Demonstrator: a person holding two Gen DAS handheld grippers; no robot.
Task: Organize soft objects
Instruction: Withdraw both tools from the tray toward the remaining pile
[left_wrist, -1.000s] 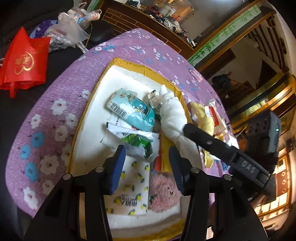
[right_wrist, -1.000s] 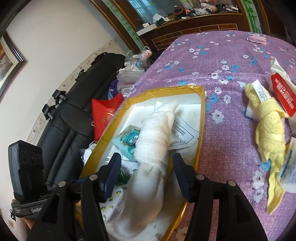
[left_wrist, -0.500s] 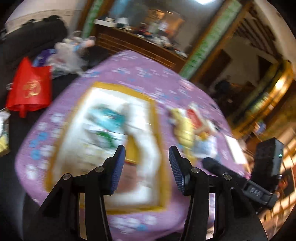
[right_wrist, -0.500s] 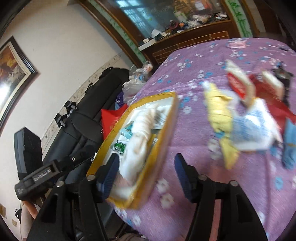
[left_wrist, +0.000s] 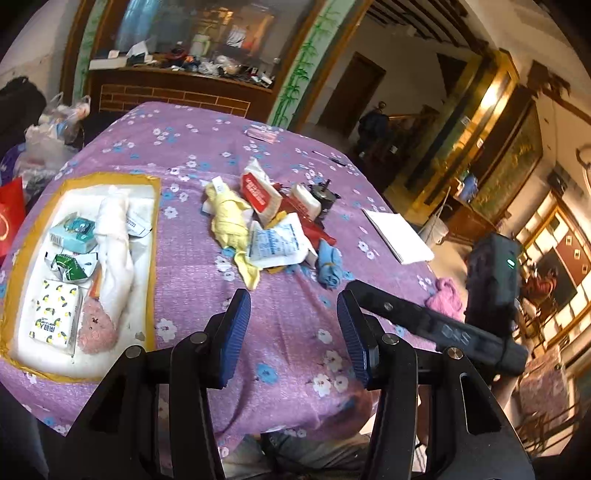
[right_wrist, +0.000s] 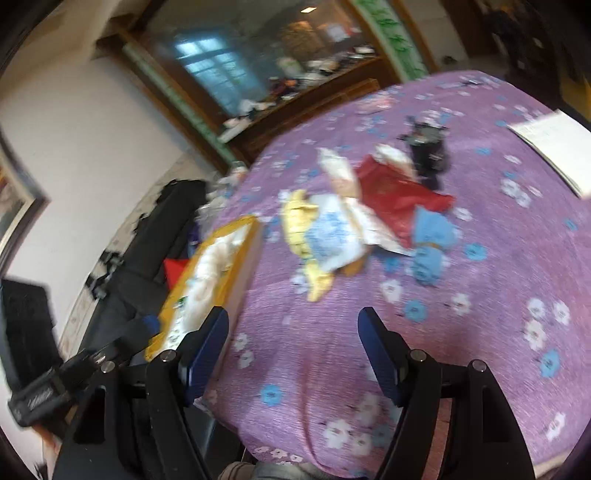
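Observation:
A yellow-rimmed white tray (left_wrist: 153, 236) (right_wrist: 245, 254) on the purple flowered table holds a white towel (left_wrist: 114, 240), tissue packs and a pink fluffy cloth (left_wrist: 96, 328). In the table's middle lies a pile: a yellow cloth (left_wrist: 231, 225) (right_wrist: 297, 218), a blue cloth (left_wrist: 330, 264) (right_wrist: 430, 236), white packets and a red bag (right_wrist: 395, 192). A pink cloth (left_wrist: 445, 299) lies at the right edge. My left gripper (left_wrist: 291, 332) and right gripper (right_wrist: 295, 349) are open and empty, above the table's near edge. The right gripper's body shows in the left wrist view (left_wrist: 436, 325).
A white notebook (left_wrist: 397, 236) (right_wrist: 554, 144) lies at the table's right. A dark motor-like object (left_wrist: 323, 194) (right_wrist: 428, 151) stands behind the pile. A black sofa (right_wrist: 155, 236) with bags and a red bag (left_wrist: 9, 218) is left of the table.
The white towel was let go and lies in the tray. Both grippers pulled back from the tray toward the table's near edge and turned right toward the pile.

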